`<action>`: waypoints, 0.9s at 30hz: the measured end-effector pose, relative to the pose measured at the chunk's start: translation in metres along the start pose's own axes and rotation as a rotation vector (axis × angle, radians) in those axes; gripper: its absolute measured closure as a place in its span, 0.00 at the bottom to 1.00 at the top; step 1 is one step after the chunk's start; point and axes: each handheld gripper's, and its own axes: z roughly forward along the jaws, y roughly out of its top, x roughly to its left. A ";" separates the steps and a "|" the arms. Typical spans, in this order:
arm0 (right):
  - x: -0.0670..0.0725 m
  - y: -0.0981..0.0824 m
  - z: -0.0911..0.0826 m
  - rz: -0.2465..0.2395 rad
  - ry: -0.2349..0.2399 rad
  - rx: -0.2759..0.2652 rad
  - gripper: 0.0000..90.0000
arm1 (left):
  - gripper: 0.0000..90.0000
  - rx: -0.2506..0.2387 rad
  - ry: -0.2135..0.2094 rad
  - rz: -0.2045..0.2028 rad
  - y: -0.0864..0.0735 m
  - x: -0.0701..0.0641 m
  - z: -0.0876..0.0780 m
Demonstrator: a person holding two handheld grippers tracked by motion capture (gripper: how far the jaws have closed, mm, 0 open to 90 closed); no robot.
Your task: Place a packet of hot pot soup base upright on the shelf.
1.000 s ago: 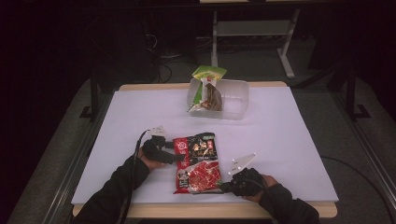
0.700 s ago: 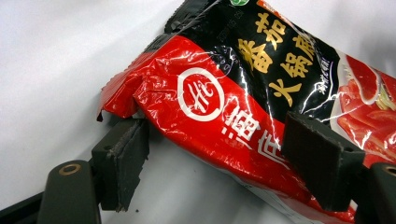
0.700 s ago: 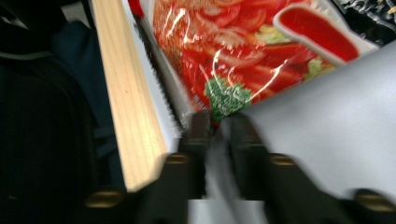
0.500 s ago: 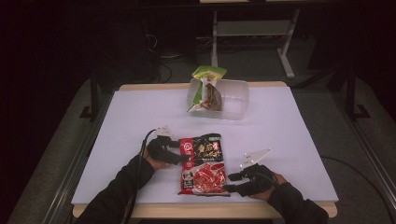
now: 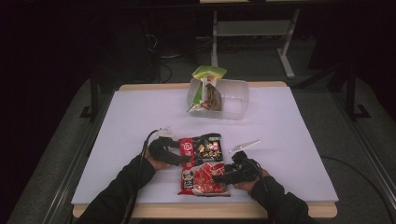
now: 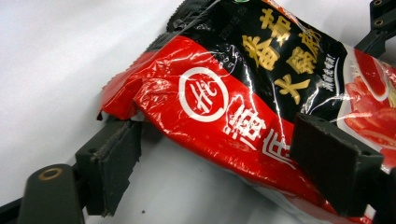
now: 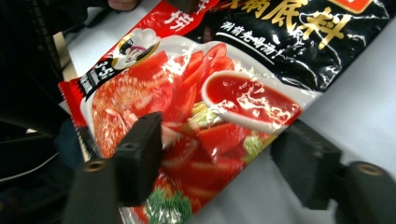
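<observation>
flat on the table, the red-and-black packet [image 5: 203, 164] runs lengthwise away from the person, between both open tools.

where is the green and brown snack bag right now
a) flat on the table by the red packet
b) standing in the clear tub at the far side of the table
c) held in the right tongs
b: the green and brown snack bag stands in the clear tub, far from the red packet.

Glossy, crinkled plastic-film sauce packet [image 5: 203, 164] on a matt white table cover [image 5: 289, 135]; clear plastic tub [image 5: 231, 98] beyond.
</observation>
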 end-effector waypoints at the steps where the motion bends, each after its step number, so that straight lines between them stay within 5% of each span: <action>1: 0.001 0.000 0.000 -0.004 -0.015 0.000 0.49 | 0.16 -0.001 -0.003 -0.003 0.000 0.000 0.000; 5: -0.004 -0.003 -0.001 -0.003 -0.031 -0.027 0.67 | 0.15 -0.004 -0.012 -0.004 0.000 -0.001 0.001; 11: 0.002 -0.008 -0.004 -0.057 -0.078 -0.081 0.80 | 0.14 -0.005 -0.019 0.003 0.000 -0.002 0.002; 17: 0.011 -0.014 -0.006 -0.159 -0.122 -0.129 0.81 | 0.14 -0.010 -0.042 -0.007 0.000 -0.002 0.002; 27: 0.016 -0.016 -0.009 -0.238 -0.134 -0.178 0.82 | 0.15 -0.046 -0.161 0.020 0.005 -0.010 0.002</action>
